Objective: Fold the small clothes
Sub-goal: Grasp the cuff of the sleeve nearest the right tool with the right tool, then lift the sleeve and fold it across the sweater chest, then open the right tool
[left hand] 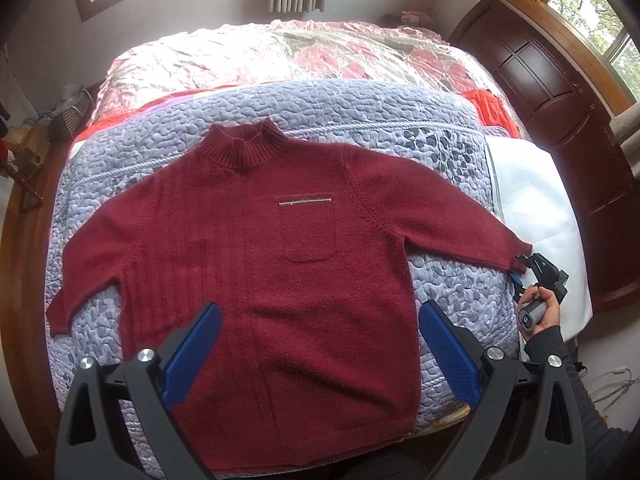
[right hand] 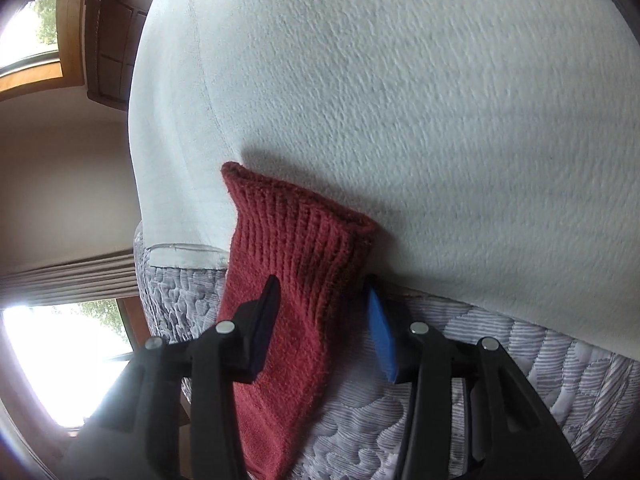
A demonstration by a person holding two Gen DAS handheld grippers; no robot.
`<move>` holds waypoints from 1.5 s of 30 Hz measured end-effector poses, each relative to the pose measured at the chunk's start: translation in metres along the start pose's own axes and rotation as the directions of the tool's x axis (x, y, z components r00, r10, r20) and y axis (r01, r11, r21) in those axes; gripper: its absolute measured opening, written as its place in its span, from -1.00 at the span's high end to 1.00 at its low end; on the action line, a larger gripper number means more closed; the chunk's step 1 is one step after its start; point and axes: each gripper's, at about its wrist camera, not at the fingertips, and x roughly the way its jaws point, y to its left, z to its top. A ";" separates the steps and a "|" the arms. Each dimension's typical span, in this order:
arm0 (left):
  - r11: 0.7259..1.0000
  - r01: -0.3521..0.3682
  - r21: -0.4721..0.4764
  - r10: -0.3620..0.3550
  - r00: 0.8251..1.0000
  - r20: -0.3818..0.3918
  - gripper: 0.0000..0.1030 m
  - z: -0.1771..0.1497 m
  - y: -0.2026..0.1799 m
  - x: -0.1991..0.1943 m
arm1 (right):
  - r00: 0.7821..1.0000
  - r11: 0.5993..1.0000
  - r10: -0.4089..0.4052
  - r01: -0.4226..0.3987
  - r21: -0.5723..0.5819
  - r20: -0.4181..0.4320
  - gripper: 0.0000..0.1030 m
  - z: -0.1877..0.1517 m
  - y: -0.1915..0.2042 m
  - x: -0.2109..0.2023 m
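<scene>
The sweater (left hand: 256,248) lies flat on the bed (left hand: 400,104), hem at its near edge. Left tool (left hand: 320,320) released above the hem; right tool (right hand: 320,304) spread around the right cuff (right hand: 296,220), not clamped.

The right gripper (right hand: 320,304) straddles the red ribbed sleeve cuff (right hand: 300,240), jaws apart; white cloth (right hand: 400,100) lies beyond.

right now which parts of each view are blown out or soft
Left wrist view: the white sheet and both windows glare; edges bend from fisheye; the sweater is sharp. Right wrist view: the lower-left window is blown out, corners vignette dark, the cuff casts a soft shadow.
</scene>
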 end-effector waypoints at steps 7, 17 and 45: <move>0.999 0.035 -0.029 -0.036 0.999 -0.013 -0.93 -0.006 0.009 -0.002 | 0.999 0.995 0.048 -0.047 -0.083 0.010 0.78 -0.007 0.024 -0.023; 0.991 0.120 -0.061 -0.121 0.993 -0.012 -0.93 -0.008 0.036 -0.023 | 0.993 0.859 0.109 -0.070 -0.507 0.047 0.79 -0.073 0.174 -0.084; 0.854 0.449 -0.262 -0.429 0.894 0.131 -0.93 0.036 0.165 0.024 | 0.977 -0.268 -0.206 -0.003 -0.963 0.055 0.79 -0.502 0.225 0.067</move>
